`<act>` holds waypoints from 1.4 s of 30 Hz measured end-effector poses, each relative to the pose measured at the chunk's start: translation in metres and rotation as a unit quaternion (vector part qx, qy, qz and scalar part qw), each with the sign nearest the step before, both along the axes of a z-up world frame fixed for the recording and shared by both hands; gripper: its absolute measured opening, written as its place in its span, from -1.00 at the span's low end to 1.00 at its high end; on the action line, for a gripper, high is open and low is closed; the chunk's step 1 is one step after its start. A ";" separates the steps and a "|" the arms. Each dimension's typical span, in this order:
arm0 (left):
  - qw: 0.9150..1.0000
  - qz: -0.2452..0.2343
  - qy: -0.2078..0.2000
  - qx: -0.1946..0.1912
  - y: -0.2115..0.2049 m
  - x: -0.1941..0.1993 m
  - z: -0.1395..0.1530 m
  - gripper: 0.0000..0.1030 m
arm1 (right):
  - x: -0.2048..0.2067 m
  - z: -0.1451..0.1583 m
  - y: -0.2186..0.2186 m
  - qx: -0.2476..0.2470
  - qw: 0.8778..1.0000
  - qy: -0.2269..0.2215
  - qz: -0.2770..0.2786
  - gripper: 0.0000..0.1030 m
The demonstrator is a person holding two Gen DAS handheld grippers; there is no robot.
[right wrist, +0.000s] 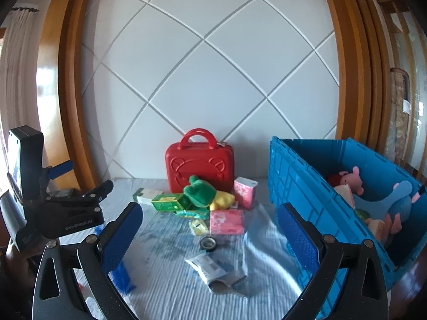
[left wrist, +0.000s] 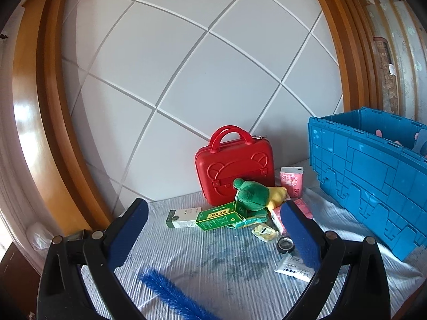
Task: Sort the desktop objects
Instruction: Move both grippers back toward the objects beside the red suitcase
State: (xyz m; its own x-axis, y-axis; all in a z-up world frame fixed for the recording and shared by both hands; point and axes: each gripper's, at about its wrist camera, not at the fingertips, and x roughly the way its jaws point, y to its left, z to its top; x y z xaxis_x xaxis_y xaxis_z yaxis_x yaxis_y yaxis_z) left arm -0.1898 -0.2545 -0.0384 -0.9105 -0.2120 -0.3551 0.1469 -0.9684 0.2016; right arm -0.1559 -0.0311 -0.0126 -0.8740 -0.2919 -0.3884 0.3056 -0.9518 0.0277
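Both my grippers, left gripper (left wrist: 213, 229) and right gripper (right wrist: 209, 229), have jaws spread wide, holding nothing, above the cloth-covered tabletop (right wrist: 165, 288). Left to right: blue feather (left wrist: 170, 293), green box (left wrist: 220, 217), green plush frog (right wrist: 198, 193) leaning on the red case (right wrist: 199, 162), pink tissue packs (right wrist: 226, 221), then the blue crate (right wrist: 307, 186) with plush toys (right wrist: 352, 178) inside.

Both grippers wide open, holding nothing.

Left gripper (left wrist: 213, 229) level, blue-padded fingers (left wrist: 128, 234) spread far apart, black linkages splayed at the bottom of its own view. Right gripper (right wrist: 209, 229) likewise parted, blue pads (right wrist: 299, 237) angled outward, nothing between them. Seen from the right wrist view, left gripper at the far left, held aloft, pointing forward, a hand (right wrist: 13, 256) dimly visible beneath its body.
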 end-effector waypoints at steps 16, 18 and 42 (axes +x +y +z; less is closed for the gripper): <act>0.997 0.073 -0.032 -0.019 0.007 -0.039 -0.038 0.96 | -0.068 -0.041 0.025 0.004 0.998 -0.051 0.033 0.99; 0.997 0.073 -0.035 -0.012 -0.001 -0.043 -0.039 0.96 | -0.073 -0.043 0.024 0.009 0.998 -0.052 0.028 0.99; 0.991 0.102 -0.087 -0.025 -0.106 -0.151 -0.096 0.96 | -0.236 -0.158 -0.034 0.051 0.984 -0.171 0.008 0.99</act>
State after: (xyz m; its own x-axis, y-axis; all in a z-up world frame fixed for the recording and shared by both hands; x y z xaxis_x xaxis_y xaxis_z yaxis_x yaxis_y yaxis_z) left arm -0.3405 -0.3603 -0.1348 -0.7734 -0.4055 -0.4872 0.2967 -0.9108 0.2871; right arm -0.3921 -0.0648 -0.1706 -0.6822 -0.2495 -0.6873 0.3100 -0.9500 0.0372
